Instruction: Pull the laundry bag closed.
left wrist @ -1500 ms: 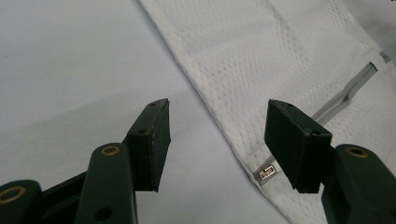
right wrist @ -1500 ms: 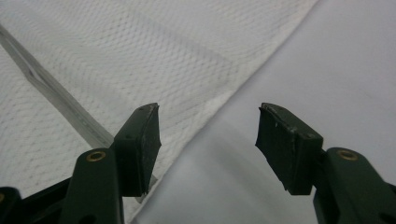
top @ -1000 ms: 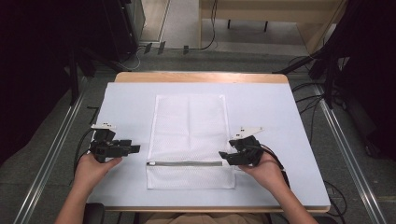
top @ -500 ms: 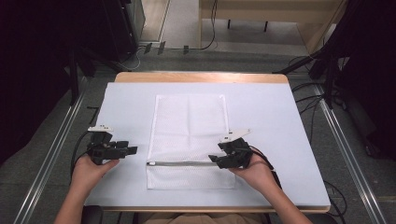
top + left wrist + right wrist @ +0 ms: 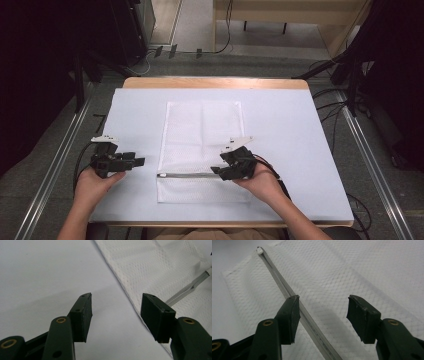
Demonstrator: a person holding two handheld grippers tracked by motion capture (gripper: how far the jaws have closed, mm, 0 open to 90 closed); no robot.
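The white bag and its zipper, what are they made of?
The bag looks like soft white mesh cloth: tiny holes form a net pattern and it lies flat. The zipper seems to be pale grey plastic, smooth and a little shiny, though that's hard to be sure.

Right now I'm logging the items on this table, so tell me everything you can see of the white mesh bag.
The white mesh bag is a flat rectangle of fine netted fabric with faint fold creases, lying spread out at the middle of the pale blue table cover. A grey zipper crosses it near the person's end, apparently closed. The right gripper, jaws open, hovers over the zipper's right end; whether it touches is unclear.
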